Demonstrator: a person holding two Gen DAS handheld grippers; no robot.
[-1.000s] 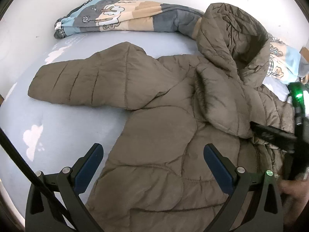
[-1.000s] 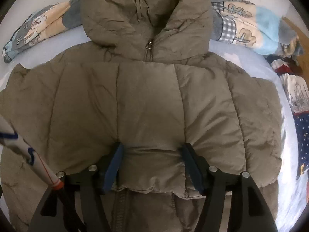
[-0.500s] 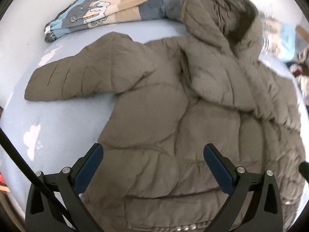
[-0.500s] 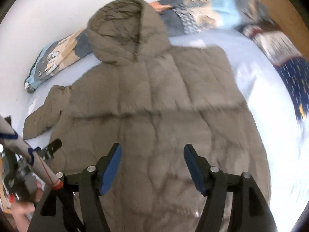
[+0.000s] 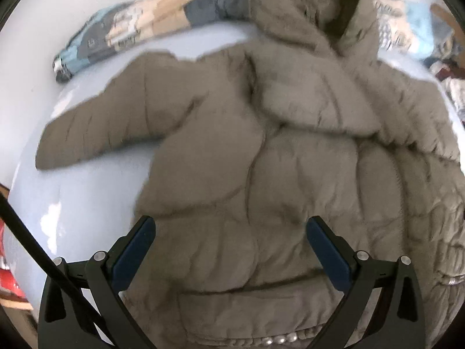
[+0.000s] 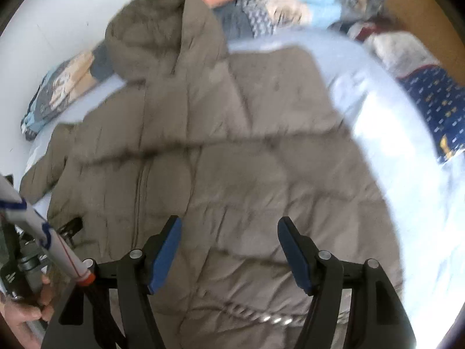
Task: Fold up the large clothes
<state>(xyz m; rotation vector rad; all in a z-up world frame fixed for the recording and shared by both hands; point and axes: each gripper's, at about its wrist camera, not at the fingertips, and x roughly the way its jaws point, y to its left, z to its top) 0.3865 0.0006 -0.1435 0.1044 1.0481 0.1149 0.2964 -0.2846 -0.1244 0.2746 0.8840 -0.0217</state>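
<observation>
An olive-brown puffer jacket [image 5: 284,157] with a hood [image 5: 308,8] lies spread on a light blue bed sheet [image 5: 87,180]. Its left sleeve [image 5: 110,116] stretches out to the left. In the right wrist view the jacket [image 6: 221,157] fills the middle, its right side folded in over the body, hood [image 6: 162,37] at the top. My left gripper [image 5: 231,247] is open and empty above the jacket's lower part. My right gripper [image 6: 229,250] is open and empty above the jacket's hem. The left gripper's tip [image 6: 69,226] shows at the jacket's left edge.
A patterned blue and beige blanket [image 5: 139,32] lies bunched along the white wall behind the jacket. More bedding, some dark blue with small prints [image 6: 436,101], lies at the right. A wooden headboard [image 6: 412,8] stands at the far right.
The right gripper let go of the jacket fold and pulled back and up. Both views have drawn away, so more of the jacket shows. The left gripper stayed open.
</observation>
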